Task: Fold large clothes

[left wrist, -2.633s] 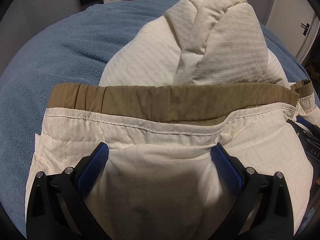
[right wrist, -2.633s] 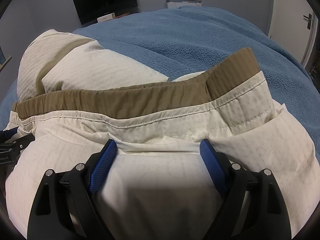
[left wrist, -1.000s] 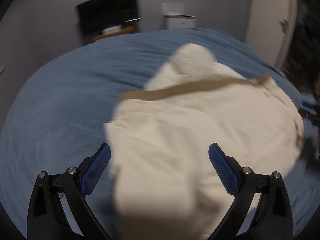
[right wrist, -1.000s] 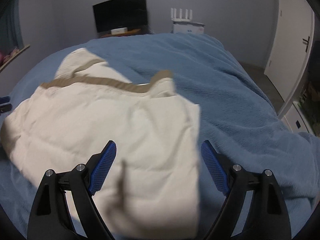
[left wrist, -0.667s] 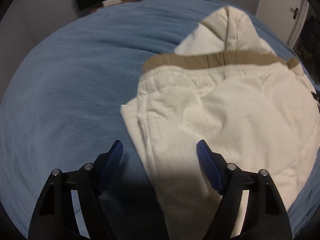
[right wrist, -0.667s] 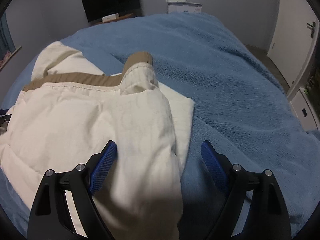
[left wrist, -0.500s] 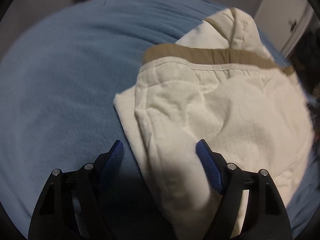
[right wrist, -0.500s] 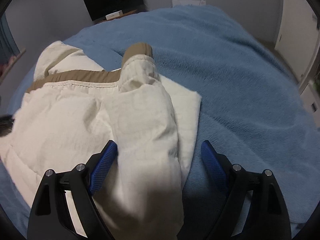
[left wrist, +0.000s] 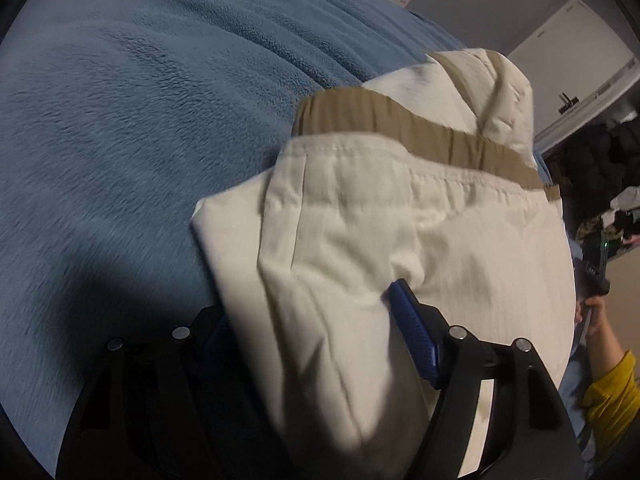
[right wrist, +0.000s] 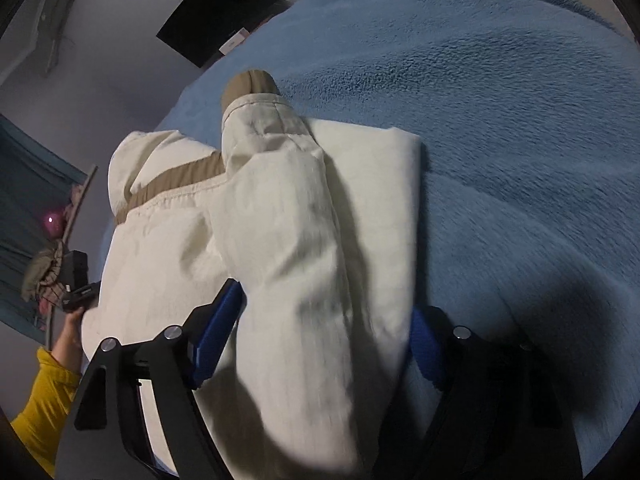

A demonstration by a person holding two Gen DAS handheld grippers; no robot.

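Left claw (left wrist: 308, 312) first: its left pad is buried under the jacket (left wrist: 460, 240), so only the right blue pad (left wrist: 412, 332) shows, low and right of centre, touching cloth. The lower edge of the frame is dark shadow and the cloth there is blurred. The jaws have just been closing. They stand fairly wide and straddle the jacket's left folded edge, with puffy cloth filling the gap and no pinch to see.

Right claw (right wrist: 326, 304) is much the same. Its left pad (right wrist: 218, 332) lies against the cloth at lower left, and its right pad is half covered by the overhanging fold at lower right. These jaws have been closing too, are fairly wide, and straddle a rolled sleeve without clamping it.

At the far right edge of the left view, a hand (left wrist: 592, 312) in a yellow sleeve (left wrist: 612, 392) is cut off by the frame.

The jacket is cream and quilted, with a tan band (left wrist: 400, 124) across it and a hood (left wrist: 480, 80) behind at upper right. It lies folded in on the blue blanket (left wrist: 140, 120), which fills the upper left.
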